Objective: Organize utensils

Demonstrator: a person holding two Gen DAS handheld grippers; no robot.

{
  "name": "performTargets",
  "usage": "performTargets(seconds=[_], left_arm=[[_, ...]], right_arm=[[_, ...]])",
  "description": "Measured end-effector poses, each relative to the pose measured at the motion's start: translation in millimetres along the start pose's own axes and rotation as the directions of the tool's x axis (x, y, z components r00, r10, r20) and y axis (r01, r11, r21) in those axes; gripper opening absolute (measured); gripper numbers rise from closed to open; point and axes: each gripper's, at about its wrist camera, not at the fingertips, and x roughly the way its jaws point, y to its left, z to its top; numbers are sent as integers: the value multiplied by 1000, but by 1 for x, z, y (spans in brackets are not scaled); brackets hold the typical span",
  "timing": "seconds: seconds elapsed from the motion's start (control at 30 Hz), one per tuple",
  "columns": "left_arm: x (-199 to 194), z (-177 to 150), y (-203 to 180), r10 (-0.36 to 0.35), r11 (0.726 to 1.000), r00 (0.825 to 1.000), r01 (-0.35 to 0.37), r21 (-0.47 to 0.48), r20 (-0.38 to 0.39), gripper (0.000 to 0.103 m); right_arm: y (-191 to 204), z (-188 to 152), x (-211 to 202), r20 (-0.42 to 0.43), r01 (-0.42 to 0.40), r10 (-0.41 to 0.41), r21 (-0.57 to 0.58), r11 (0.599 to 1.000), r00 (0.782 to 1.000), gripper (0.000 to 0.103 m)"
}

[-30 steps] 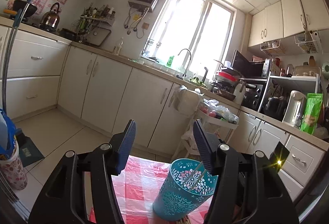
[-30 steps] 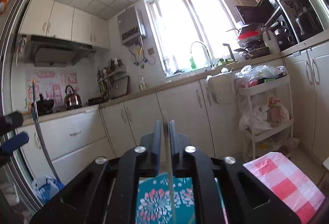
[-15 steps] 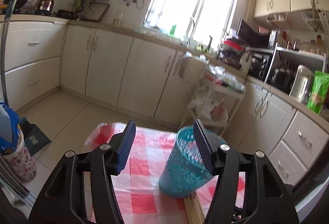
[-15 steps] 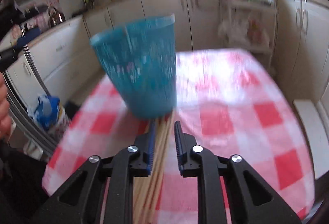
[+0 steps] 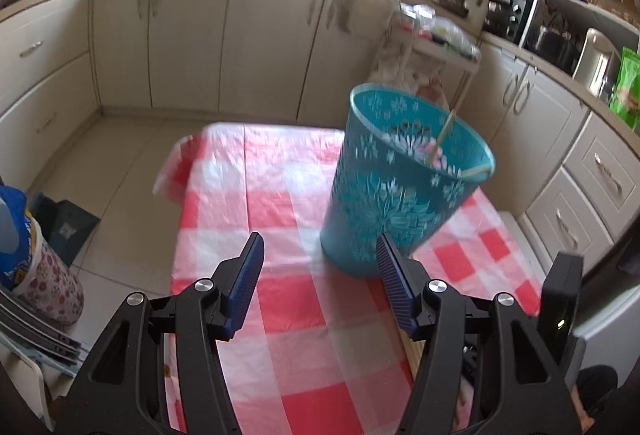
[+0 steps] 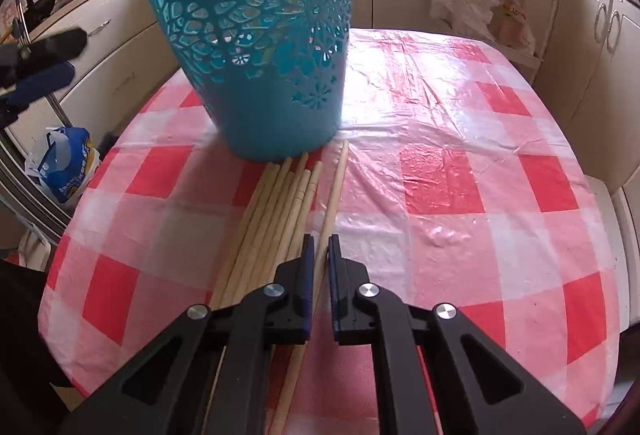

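The right gripper (image 6: 319,240) has its jaws closed on one chopstick (image 6: 335,184) beside the bin (image 6: 256,47); the left gripper (image 5: 319,249) has its jaws spread, empty.

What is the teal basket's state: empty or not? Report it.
Not empty. The left wrist view looks into the teal basket, where two wooden chopsticks lean against its inner wall; others lie on the tablecloth outside.

I see a teal cut-out flower basket (image 6: 256,47) upright on the checked cloth, two chopsticks (image 5: 440,139) leaning inside, I think. A bundle of pale wooden chopsticks (image 6: 276,211) lies flat against its base.
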Motion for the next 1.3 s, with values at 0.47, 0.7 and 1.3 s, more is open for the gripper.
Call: performTargets(seconds=[0.47, 0.7, 1.3], left_arm=[[39, -40, -32, 5, 991, 989, 15, 131, -150, 55], [52, -48, -39, 13, 987, 981, 18, 159, -193, 55], [81, -61, -50, 17, 985, 962, 30, 169, -271, 55]], right_arm=[[-12, -19, -23, -51, -52, 53, 5, 999, 997, 6], [-11, -17, -19, -42, -48, 48, 3, 999, 998, 6], [-9, -19, -16, -50, -63, 63, -12, 998, 997, 18]])
